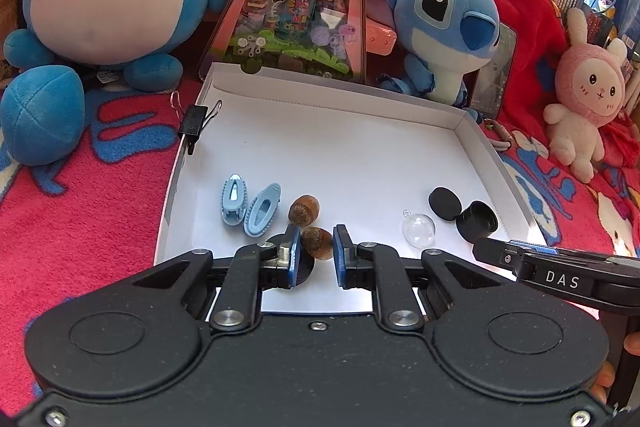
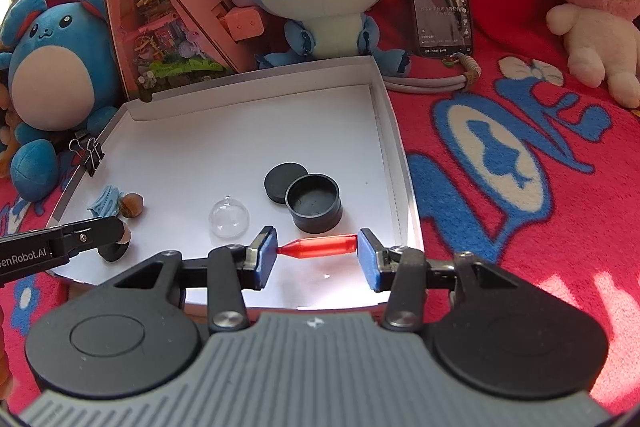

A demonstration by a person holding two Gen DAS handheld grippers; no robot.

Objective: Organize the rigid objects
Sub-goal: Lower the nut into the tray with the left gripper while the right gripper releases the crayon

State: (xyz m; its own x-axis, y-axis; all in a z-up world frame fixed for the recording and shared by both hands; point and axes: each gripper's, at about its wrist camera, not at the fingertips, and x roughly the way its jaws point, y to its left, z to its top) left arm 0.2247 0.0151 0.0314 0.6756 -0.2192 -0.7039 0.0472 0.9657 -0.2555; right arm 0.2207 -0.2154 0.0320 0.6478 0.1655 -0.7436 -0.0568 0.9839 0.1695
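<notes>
From my right wrist camera I can see what the left one misses: the right gripper [image 2: 317, 253] is clamped on a small red tube [image 2: 320, 246], held end to end between its blue pads, its long axis lying level across the jaws with the tapered tip toward the left pad, just over the near edge of the white tray [image 2: 394, 163]. My left wrist camera shows only the side of that gripper, not the tube. It does give me the left gripper [image 1: 317, 261] clearly: jaws drawn narrow, nothing pinched, with a brown acorn-like piece [image 1: 318, 243] on the tray floor showing in the gap and a second one [image 1: 304, 209] just beyond. Two light blue clips [image 1: 250, 211] lie side by side beside them, long axes running away from me. On the right sit a clear ball [image 2: 229, 217], a black lid [image 2: 285, 183] and an open black pot [image 2: 314, 203] touching the lid.
</notes>
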